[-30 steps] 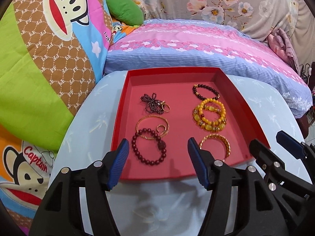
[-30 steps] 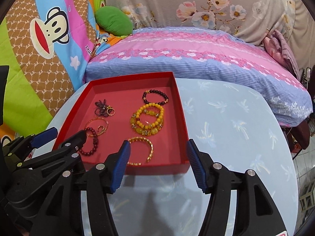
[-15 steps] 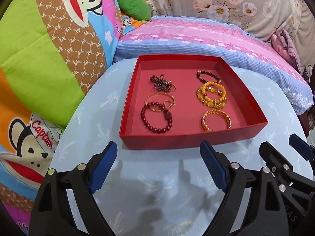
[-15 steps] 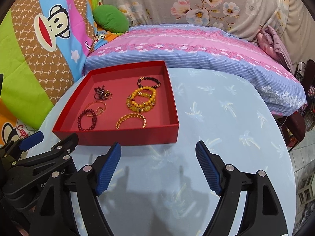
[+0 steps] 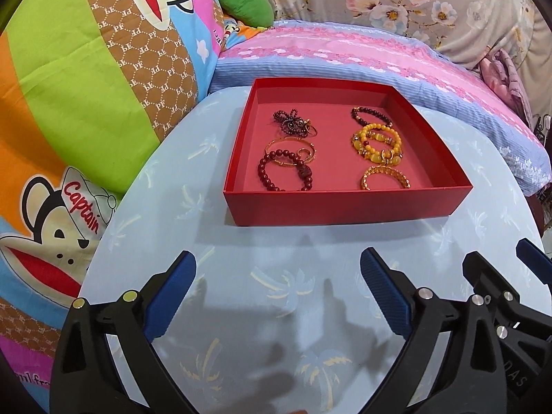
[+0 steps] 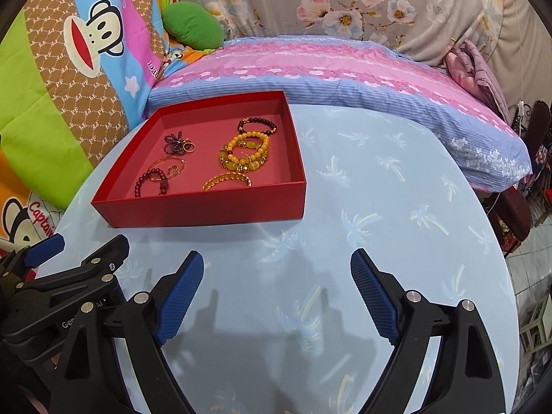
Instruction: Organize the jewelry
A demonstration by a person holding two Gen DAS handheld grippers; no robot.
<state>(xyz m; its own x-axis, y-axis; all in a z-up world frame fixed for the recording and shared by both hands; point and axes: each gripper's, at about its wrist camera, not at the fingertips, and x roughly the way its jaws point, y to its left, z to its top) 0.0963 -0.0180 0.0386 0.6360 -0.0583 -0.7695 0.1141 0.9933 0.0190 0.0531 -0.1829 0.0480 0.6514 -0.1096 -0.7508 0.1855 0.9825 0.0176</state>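
Observation:
A red tray (image 5: pixel 345 203) (image 6: pixel 207 208) sits on the pale blue table. Inside lie a dark red bead bracelet (image 5: pixel 284 174), a thin gold bangle (image 5: pixel 291 146), a dark purple bead cluster (image 5: pixel 293 124), a dark bead bracelet (image 5: pixel 371 115), yellow bead bracelets (image 5: pixel 376 146) (image 6: pixel 245 153) and a gold bracelet (image 5: pixel 384 177). My left gripper (image 5: pixel 277 262) hovers over the table in front of the tray, its jaws opening, nothing between them. My right gripper (image 6: pixel 276 262) hovers to the tray's front right, jaws also opening and empty.
The round table (image 6: pixel 379 189) has a palm-print cloth; its edge curves off at the right. A pink and blue striped pillow (image 5: pixel 345 55) lies behind the tray, a cartoon-monkey cushion (image 5: pixel 86 86) presses against the table's left side, with a green cushion (image 6: pixel 191 26) behind.
Both grippers pulled back from the tray toward the table's front, and their jaws spread wider. The jewelry in the tray stayed in place.

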